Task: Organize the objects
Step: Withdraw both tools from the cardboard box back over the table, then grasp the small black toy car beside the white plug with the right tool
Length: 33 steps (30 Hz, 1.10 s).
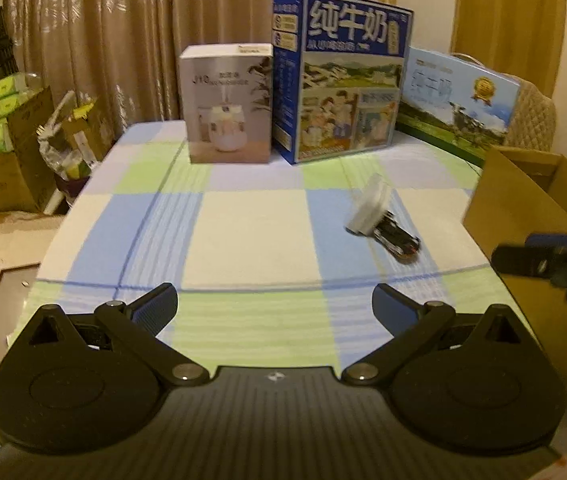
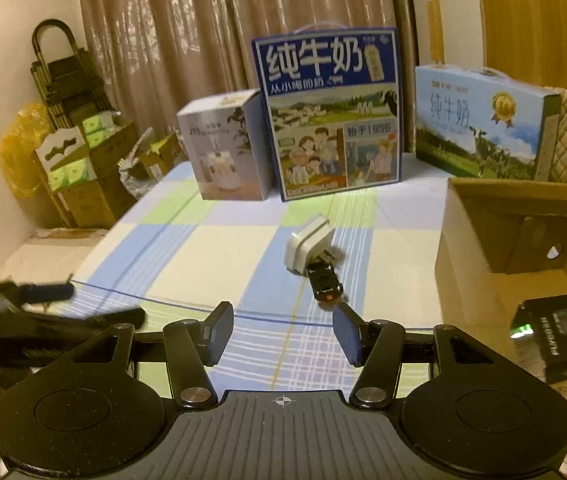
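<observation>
Grippers both empty, jaws spread: left gripper [image 1: 274,300] wide, right gripper [image 2: 282,334] narrower, each hovering low over the checked bench [image 1: 251,220]. Right gripper points straight at the task's things, so a pick-up looks intended.

At 12 o'clock from the right gripper, just beyond its fingertips, lies a small black toy car [image 2: 325,280], touching a white plug adapter [image 2: 307,246] that leans tilted against its far end. In the left view the same pair sits at 1 o'clock, blurred.

At 3 o'clock stands an open cardboard box [image 2: 503,240], probably the destination; its inside is hidden. A black packet [image 2: 559,332] in front is cut off by the edge.

Far edge, 11 to 2 o'clock: humidifier box [image 2: 227,148], tall milk carton [image 2: 331,116], flat milk carton [image 2: 483,120], upright in a row before curtains.
</observation>
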Each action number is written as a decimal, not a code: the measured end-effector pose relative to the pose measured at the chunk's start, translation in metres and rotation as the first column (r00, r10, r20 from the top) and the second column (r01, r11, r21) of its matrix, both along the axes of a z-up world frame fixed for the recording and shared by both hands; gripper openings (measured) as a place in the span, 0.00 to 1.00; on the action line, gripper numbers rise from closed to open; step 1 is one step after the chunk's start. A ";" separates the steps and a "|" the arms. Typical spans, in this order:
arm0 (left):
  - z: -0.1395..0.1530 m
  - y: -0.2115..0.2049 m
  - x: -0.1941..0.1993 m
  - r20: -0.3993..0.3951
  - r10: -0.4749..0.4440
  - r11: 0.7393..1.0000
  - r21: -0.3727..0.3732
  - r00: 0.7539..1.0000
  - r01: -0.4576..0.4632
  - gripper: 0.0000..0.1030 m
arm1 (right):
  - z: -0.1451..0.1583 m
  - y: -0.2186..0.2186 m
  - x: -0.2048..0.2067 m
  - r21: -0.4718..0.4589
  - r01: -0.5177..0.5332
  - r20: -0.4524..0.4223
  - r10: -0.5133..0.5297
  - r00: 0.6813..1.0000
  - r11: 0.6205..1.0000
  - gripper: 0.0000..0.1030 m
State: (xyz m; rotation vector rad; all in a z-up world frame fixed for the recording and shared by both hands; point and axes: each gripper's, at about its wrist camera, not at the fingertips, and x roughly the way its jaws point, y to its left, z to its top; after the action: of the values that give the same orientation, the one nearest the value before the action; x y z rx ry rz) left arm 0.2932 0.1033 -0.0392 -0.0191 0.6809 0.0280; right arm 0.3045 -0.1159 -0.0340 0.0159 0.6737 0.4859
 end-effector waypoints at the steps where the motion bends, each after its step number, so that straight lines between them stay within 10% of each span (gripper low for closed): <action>1: 0.000 0.003 0.003 0.008 0.006 1.000 -0.002 1.000 -0.006 0.99 | -0.005 0.002 0.004 -0.007 0.001 0.001 -0.001 1.000 1.000 0.51; 30: -0.044 0.019 0.096 -0.034 -0.001 1.000 -0.010 0.999 0.001 0.99 | -0.103 0.042 0.135 -0.169 -0.087 -0.030 0.083 0.996 0.982 0.51; 33: -0.044 0.017 0.095 -0.033 -0.015 1.000 -0.016 0.999 0.014 0.99 | -0.109 0.045 0.139 -0.177 -0.080 -0.036 0.075 0.997 0.981 0.39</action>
State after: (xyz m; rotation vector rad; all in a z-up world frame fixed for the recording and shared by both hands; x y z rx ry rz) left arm 0.3884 0.1199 -0.0829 -0.0295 0.7148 0.0091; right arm 0.4431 -0.0708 -0.1426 -0.1729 0.7469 0.4991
